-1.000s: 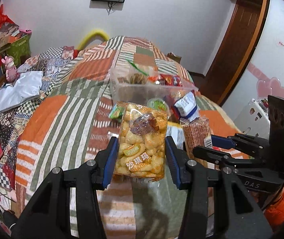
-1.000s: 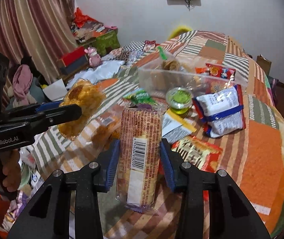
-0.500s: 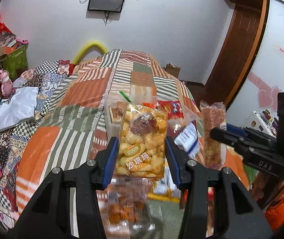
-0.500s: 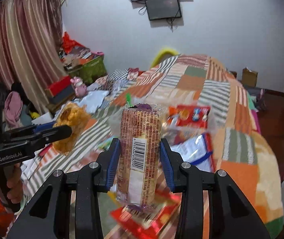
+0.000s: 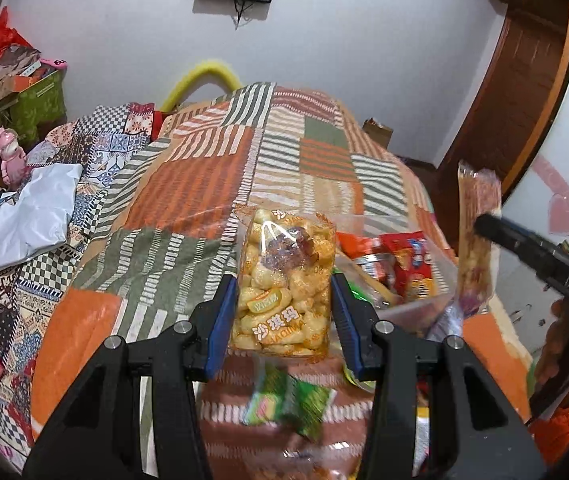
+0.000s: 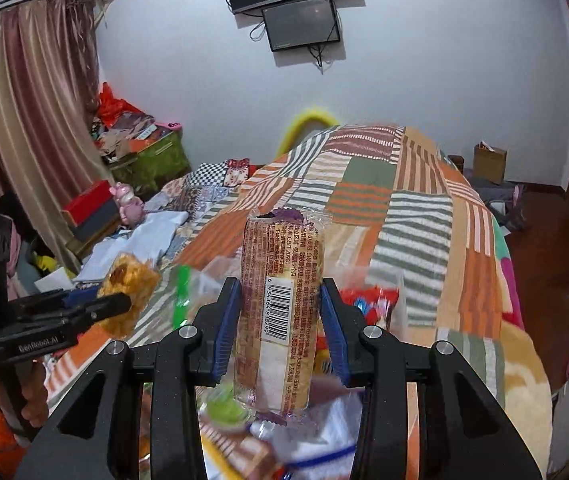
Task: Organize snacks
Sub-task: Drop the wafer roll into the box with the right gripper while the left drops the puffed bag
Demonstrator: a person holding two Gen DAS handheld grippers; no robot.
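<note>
On the bed (image 5: 188, 184), near its right edge, sits a clear bin (image 5: 424, 308) part-filled with red packets, the likely goal. The left gripper (image 5: 284, 300) pinches a puff bag (image 5: 284, 280) by its sides, held upright above the quilt beside the bin; it looks light, crinkly and crushable, so a soft mid-bag hold suits it. The right gripper (image 6: 280, 316) pinches a biscuit roll (image 6: 280, 308) at mid-length, upright over the loose snacks; stiffer but brittle, with a slippery wrapper
</note>
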